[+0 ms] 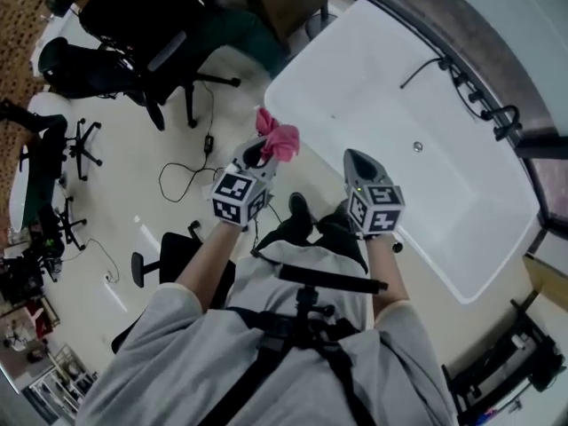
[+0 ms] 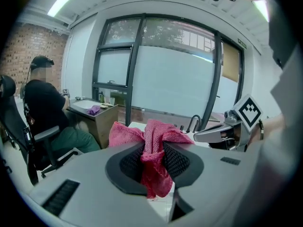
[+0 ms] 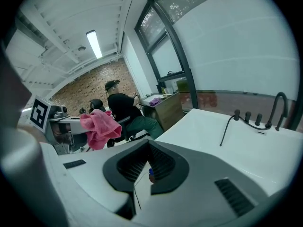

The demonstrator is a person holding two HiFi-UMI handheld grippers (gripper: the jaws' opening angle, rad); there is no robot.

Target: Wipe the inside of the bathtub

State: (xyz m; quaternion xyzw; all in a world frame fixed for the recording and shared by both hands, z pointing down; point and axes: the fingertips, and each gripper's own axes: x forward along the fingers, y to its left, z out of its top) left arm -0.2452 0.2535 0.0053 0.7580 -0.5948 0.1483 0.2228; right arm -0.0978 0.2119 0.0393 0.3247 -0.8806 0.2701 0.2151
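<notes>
The left gripper (image 1: pixel 256 156) has its fingers clamped on a pink cloth (image 1: pixel 279 138), which bunches out above and hangs below them. It is held over the floor just beside the tub's (image 1: pixel 417 87) near corner. The right gripper (image 1: pixel 357 165), with its fingers together and empty, is by the tub's near rim.

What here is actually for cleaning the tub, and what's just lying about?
For the job: pink cloth, pinched in the left tongs; bathtub; right tongs, shut, empty.
Lying about: chairs; floor cable; desk; purple rag.
</notes>
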